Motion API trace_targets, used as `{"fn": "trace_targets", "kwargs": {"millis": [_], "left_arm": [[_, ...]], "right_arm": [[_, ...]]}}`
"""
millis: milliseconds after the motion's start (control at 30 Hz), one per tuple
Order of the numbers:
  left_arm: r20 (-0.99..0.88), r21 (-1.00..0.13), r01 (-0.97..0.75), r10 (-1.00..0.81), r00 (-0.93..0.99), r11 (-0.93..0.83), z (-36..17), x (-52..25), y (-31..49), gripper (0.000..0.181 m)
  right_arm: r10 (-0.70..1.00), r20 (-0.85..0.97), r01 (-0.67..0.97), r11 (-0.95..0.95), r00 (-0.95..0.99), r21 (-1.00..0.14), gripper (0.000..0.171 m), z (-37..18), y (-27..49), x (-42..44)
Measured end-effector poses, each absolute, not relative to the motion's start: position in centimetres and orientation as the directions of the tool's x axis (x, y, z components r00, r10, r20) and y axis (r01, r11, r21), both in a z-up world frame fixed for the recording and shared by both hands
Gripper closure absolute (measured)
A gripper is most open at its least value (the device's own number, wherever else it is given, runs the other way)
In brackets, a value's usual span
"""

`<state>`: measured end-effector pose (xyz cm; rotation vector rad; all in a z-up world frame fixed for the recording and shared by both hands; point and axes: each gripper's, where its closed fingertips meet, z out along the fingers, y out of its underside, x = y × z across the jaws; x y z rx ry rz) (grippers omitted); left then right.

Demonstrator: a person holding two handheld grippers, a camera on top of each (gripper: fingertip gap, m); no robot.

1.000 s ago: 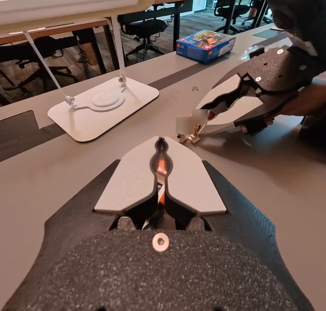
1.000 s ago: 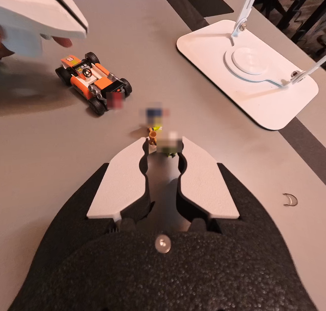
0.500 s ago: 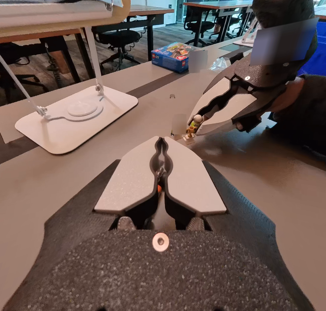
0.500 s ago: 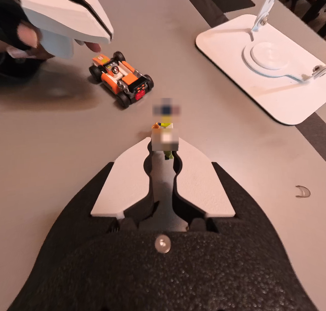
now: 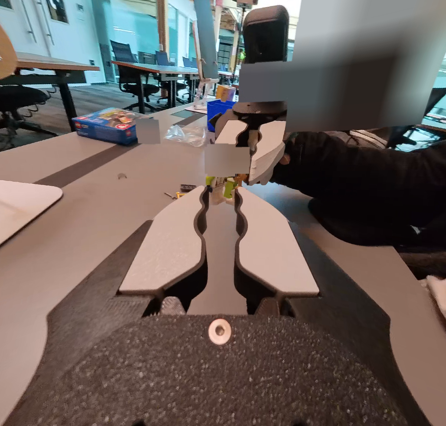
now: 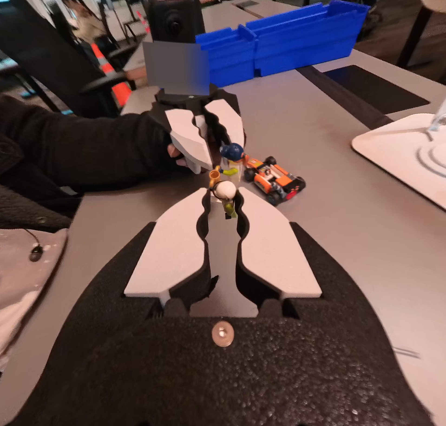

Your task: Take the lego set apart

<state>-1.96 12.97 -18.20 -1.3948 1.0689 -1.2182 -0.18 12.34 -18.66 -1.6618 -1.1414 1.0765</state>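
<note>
Two minifigures stand together between both grippers: a white-helmet figure (image 6: 225,189) holding a gold cup (image 6: 213,174), and behind it a blue-cap figure (image 6: 232,152). My right gripper (image 6: 222,192) is shut on the white-helmet figure at its tips. My left gripper (image 5: 220,190) is open, with its tips on either side of the figures' lime-and-white bodies (image 5: 220,189); contact is unclear. The two grippers face each other, the left one (image 6: 212,156) beyond the figures in the right wrist view. An orange kart (image 6: 274,180) sits on the table to the right.
Blue bins (image 6: 289,40) stand at the table's far side. A lego box (image 5: 106,125) and a clear plastic bag (image 5: 185,134) lie further back. Small loose pieces (image 5: 187,187) lie near the figures. A white lamp base (image 5: 24,204) is to the left. Black sleeves rest on the table. The grippers are tip to tip, or close to it.
My left gripper went from shut to open and moved up to the figures. My right gripper narrowed onto the white-helmet figure. Both views tilted up toward the room.
</note>
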Motion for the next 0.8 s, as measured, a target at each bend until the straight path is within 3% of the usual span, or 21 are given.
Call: {"fn": "trace_targets", "kwargs": {"millis": [167,500,633,800], "left_arm": [[0.174,-0.984,-0.022,-0.982,0.071,-0.176,-18.4,-1.7,12.3,0.162],[0.286,-0.957,-0.091,-0.95,-0.128,-0.276,-19.6,-0.9,9.3,0.161],[0.317,-0.948,-0.098,-0.924,-0.217,-0.302,-19.4,-0.8,7.9,0.171],[0.315,-0.948,-0.107,-0.931,-0.184,-0.299,-19.4,-0.8,8.4,0.173]], "right_arm": [[0.956,-0.267,0.202,-0.287,0.121,-0.936,0.152,-19.7,10.7,-0.5],[0.972,-0.23,0.187,-0.216,-0.054,-0.958,0.153,-19.0,7.7,-1.0],[0.971,-0.217,0.192,-0.195,-0.102,-0.962,0.152,-18.8,6.8,-1.1],[0.972,-0.225,0.187,-0.208,-0.074,-0.96,0.153,-19.0,7.3,-0.7]]}}
